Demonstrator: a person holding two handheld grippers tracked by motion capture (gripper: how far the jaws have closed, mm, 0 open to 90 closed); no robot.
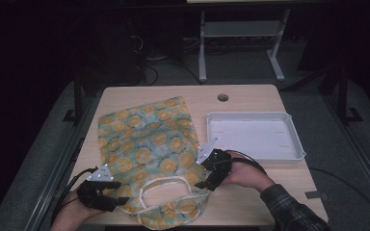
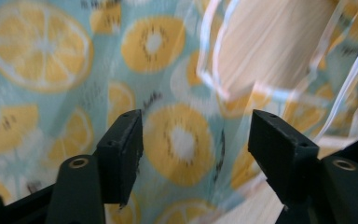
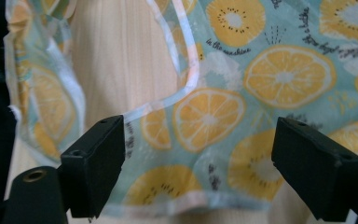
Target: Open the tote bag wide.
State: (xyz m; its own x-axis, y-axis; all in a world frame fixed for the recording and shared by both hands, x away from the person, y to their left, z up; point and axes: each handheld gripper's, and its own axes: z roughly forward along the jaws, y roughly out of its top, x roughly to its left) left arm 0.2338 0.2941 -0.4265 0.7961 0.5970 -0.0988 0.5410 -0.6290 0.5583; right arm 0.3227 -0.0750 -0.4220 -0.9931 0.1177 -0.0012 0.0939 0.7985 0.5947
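Note:
A thin fabric bag (image 1: pixel 147 149), pale teal with printed orange slices, lies flat on the wooden table (image 1: pixel 250 96), its white-edged handle loop (image 1: pixel 166 185) toward the front edge. My left gripper (image 1: pixel 120 199) sits at the bag's front left corner, open, and the left gripper view shows printed cloth (image 2: pixel 182 135) between its two black jaws. My right gripper (image 1: pixel 203 185) rests at the bag's right edge beside the handle, open, with the bag's hem (image 3: pixel 200 140) lying in the wide gap between its jaws.
A shallow white plastic tray (image 1: pixel 296 139) stands empty on the right half of the table, just beyond my right gripper. A round cable hole (image 1: pixel 223 97) sits near the far edge. A metal frame leg (image 1: pixel 202 48) stands on the floor behind the table.

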